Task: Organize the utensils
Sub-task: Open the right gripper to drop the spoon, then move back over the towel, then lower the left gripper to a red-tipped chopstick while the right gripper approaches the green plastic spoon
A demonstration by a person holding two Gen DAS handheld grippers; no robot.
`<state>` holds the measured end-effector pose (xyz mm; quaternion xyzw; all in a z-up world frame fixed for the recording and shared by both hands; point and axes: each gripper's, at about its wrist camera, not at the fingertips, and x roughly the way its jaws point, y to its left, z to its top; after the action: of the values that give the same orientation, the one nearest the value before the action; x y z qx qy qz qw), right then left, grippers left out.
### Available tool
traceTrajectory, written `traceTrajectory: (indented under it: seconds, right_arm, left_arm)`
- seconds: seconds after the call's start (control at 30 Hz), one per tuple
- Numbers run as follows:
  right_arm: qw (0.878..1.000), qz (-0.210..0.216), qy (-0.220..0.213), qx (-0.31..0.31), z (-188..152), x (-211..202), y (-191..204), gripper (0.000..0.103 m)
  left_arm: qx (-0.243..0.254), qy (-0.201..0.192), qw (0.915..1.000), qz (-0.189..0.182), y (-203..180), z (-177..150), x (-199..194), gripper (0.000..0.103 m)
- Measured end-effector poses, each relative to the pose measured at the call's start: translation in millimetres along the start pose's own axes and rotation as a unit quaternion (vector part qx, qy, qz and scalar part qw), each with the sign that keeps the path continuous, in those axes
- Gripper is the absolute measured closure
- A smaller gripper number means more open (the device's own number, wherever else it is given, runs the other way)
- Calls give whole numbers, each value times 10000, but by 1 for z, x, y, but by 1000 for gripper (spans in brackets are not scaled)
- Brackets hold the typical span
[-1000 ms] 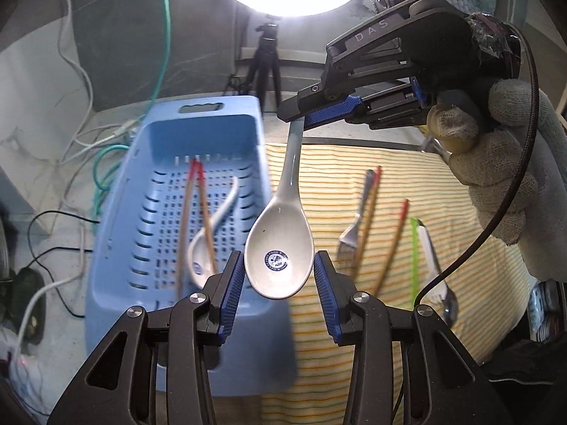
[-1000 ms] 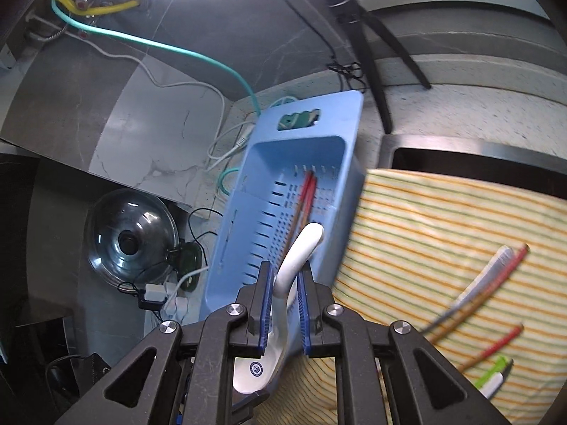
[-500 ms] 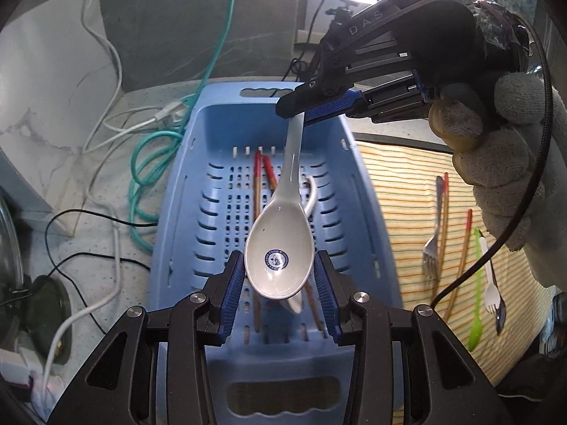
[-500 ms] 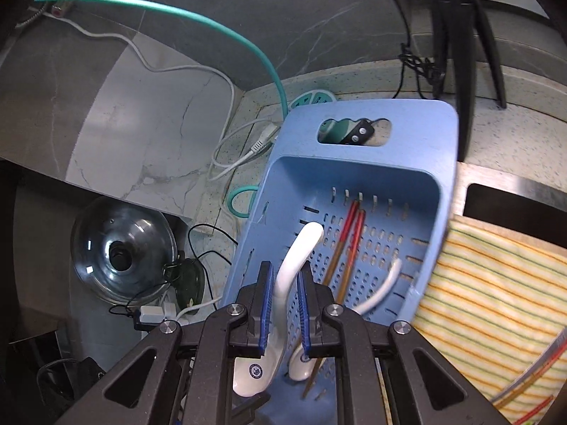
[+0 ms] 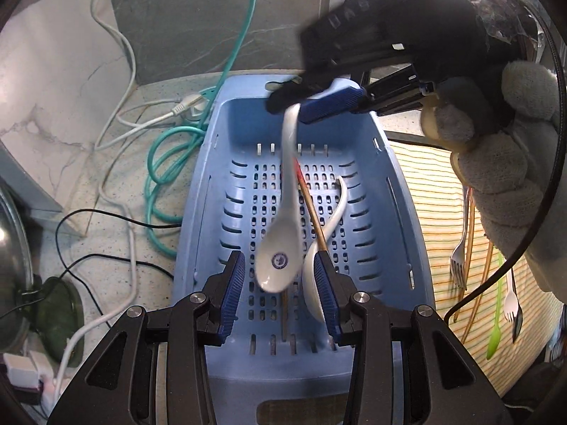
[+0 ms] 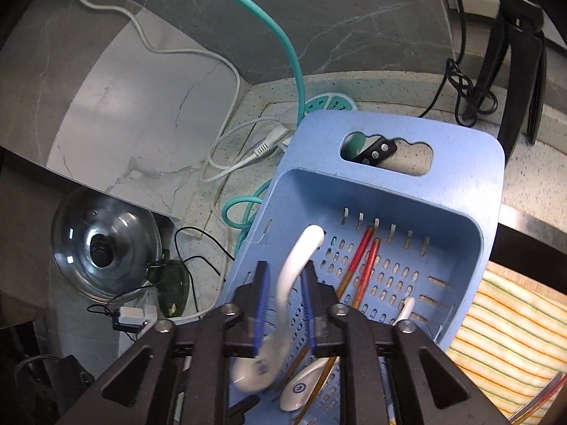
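A white ceramic spoon (image 5: 283, 233) with a blue emblem hangs blurred over the blue slotted basket (image 5: 393, 212), its handle between the fingers of my right gripper (image 5: 312, 101). In the right wrist view the right gripper (image 6: 285, 290) has its jaws spread wider than the handle of the spoon (image 6: 290, 276), which looks loose. My left gripper (image 5: 280, 294) is open and empty, just below the spoon's bowl. In the basket (image 6: 460, 184) lie a second white spoon (image 5: 319, 269) and red-tipped chopsticks (image 6: 361, 269).
A striped cloth (image 5: 436, 191) to the right holds a fork (image 5: 459, 255), chopsticks, a green utensil (image 5: 496, 326) and another fork. Cables, a teal hose (image 5: 166, 163) and a power strip (image 6: 329, 104) lie left of the basket. A glass pot lid (image 6: 102, 248) sits far left.
Both grippers moved left from over the cloth to over the basket. The right gripper's jaws have spread apart, and the spoon is blurred and lower, slipping down toward the basket.
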<state>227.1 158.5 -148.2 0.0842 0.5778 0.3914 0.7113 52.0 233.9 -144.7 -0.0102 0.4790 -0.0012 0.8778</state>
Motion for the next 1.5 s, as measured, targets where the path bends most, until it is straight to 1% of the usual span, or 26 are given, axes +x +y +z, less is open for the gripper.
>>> traceTrajectory:
  seconds: [0.03,0.07,0.23,0.43,0.67,0.9,1.03,1.17,1.3,1.5]
  right_arm:
    - [10000,-3,-56,-8,0,-2,1,57]
    - [10000,-2,-87,-32,0,-4,1,57]
    - [9998,-45,-120,-160,-1,-13,3,57]
    - [9996,7,-217,-155,-4,-33,3,57]
    - [9989,86,-426,-184,-12,-75,5,57]
    - [9971,175,-699,-246,-31,-129,2,57]
    - [9961,138,-836,-250,-48,-160,-7,57]
    - [9955,102,-936,-129,-70,-191,-27,57]
    - [9947,-55,-1031,21,-95,-217,-51,57]
    - [9926,-365,-1119,300,-133,-245,-93,57]
  left_arm:
    - [-3,-10,10000,6,-1,0,-1,64]
    - [-11,-8,10000,-3,0,1,-1,64]
    - [-81,-16,10000,5,1,1,-4,64]
    - [-128,-153,9998,29,-2,4,-18,64]
    - [-50,-362,9993,73,-15,5,-44,64]
    - [194,-643,9977,-12,-43,3,-76,64]
    - [405,-733,9964,-139,-64,1,-87,64]
    - [594,-765,9948,-303,-86,-3,-92,64]
    - [780,-758,9929,-489,-108,-9,-95,64]
    - [1012,-648,9900,-743,-138,-15,-91,64]
